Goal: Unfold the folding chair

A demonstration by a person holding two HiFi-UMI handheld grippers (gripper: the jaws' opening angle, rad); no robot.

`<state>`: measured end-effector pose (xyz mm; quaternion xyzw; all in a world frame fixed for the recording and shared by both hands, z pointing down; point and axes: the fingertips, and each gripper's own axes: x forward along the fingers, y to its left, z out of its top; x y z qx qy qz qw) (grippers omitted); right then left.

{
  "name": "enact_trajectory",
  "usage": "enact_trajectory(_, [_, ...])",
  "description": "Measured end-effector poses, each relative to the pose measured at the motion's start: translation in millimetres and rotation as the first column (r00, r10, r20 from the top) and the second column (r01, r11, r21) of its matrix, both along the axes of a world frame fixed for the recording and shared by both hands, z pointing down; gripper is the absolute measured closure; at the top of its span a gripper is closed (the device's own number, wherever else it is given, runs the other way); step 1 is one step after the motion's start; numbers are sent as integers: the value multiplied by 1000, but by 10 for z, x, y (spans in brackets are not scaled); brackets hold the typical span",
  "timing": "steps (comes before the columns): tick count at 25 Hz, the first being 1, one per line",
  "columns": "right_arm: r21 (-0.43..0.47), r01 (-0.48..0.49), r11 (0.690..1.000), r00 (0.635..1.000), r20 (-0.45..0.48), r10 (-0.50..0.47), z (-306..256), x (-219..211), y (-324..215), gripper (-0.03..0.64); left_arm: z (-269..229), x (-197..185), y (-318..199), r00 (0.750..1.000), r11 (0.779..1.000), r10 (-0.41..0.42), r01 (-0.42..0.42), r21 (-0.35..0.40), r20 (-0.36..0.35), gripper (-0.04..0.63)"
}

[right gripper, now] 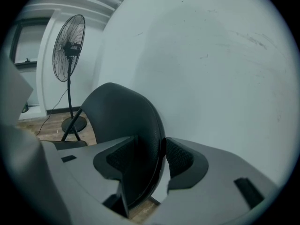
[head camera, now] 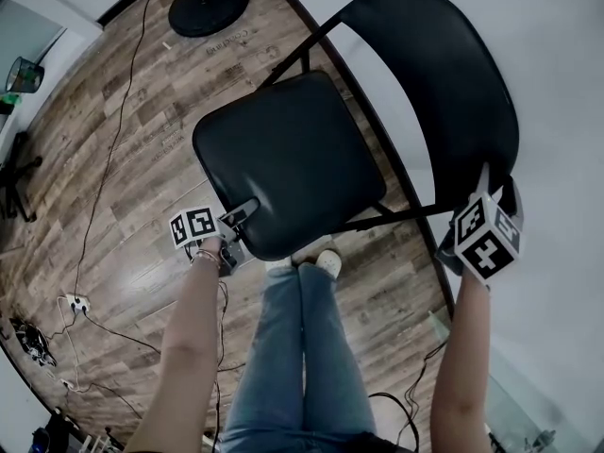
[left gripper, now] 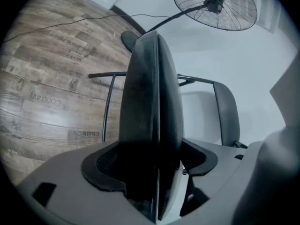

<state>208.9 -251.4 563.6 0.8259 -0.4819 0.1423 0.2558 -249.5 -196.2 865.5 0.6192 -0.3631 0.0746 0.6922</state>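
The black folding chair stands on the wood floor beside a white wall. Its padded seat is tipped forward from the backrest. My left gripper is shut on the seat's near edge. In the left gripper view the seat runs edge-on between the pads of that gripper, with the backrest behind. My right gripper is shut on the backrest's near rim. The right gripper view shows the curved backrest pinched between the pads of that gripper.
A pedestal fan stands behind the chair: its round base, its head and the whole fan show. The white wall is close on the right. Cables and a power strip lie on the floor. The person's legs stand just below the seat.
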Motion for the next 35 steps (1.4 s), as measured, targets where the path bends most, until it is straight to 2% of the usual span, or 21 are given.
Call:
enact_trajectory(8, [6, 8, 1000, 999, -44, -8, -42, -314, 123, 422, 166, -201, 69, 1000, 1000, -8, 8, -16, 21, 250])
enact_trajectory(17, [-10, 0, 1000, 999, -36, 0, -72, -703, 268, 422, 377, -490, 168, 990, 998, -9, 18, -67, 138, 227])
enact_trajectory(31, [-13, -30, 999, 996, -89, 29, -85, -1008, 416, 422, 523, -687, 264, 976, 995, -19, 40, -92, 218, 216])
enact_trajectory(33, [-13, -21, 1000, 995, -96, 19, -85, -1079, 432, 422, 547, -744, 279, 970, 993, -21, 47, -104, 243, 215])
enact_trajectory(35, [-17, -8, 1000, 995, -104, 6, -76, -1172, 463, 422, 577, -821, 305, 955, 991, -8, 47, -124, 297, 212])
